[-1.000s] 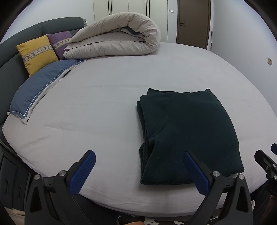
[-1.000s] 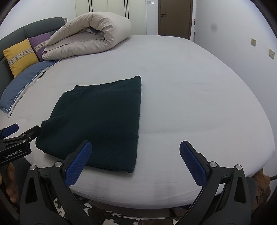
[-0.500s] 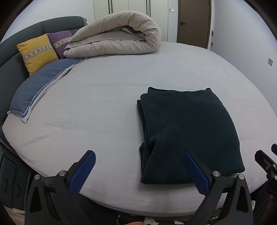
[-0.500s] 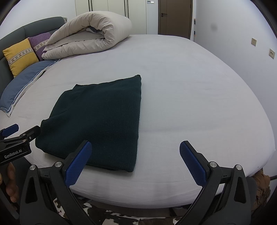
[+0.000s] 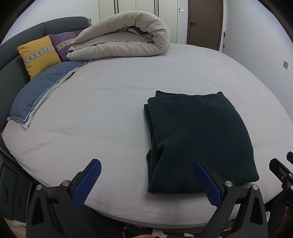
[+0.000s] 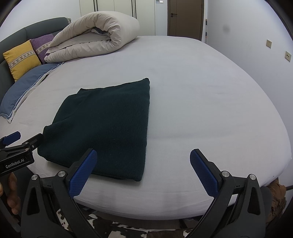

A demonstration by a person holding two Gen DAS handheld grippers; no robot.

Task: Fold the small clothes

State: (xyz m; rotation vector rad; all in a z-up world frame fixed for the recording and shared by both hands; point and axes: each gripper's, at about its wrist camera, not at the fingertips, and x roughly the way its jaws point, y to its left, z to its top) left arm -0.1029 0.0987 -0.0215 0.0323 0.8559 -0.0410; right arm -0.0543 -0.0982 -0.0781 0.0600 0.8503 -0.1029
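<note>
- Nothing much shifts over the last second: the dark green garment [image 5: 199,141] lies in the same folded rectangle near the front edge of the bed [image 5: 109,113], and both wrist views barely drift.
- That stillness suggests the fold is finished. Layers stack along the garment's left edge in the left wrist view, and the top face looks flat and even.
- The left gripper [image 5: 146,175] holds back from the bed's near edge, jaws spread wide, nothing between the blue pads; its right pad overlaps the garment's near edge in the picture, though contact can't be judged.
- The right gripper [image 6: 142,164] does the same: wide open, empty, hovering at the front edge with its left pad over the garment's near corner in the picture.
- Count time: one garment on the bed, no second piece waiting in either view.
- Two grippers, four blue pads.
- At the headboard end: one rolled duvet [image 5: 124,42], one blue pillow [image 5: 42,93], one yellow cushion [image 5: 39,55], one purple cushion [image 5: 63,43].
- One brown door [image 6: 185,17] behind.
- My read: this piece is done, hands resting.
</note>
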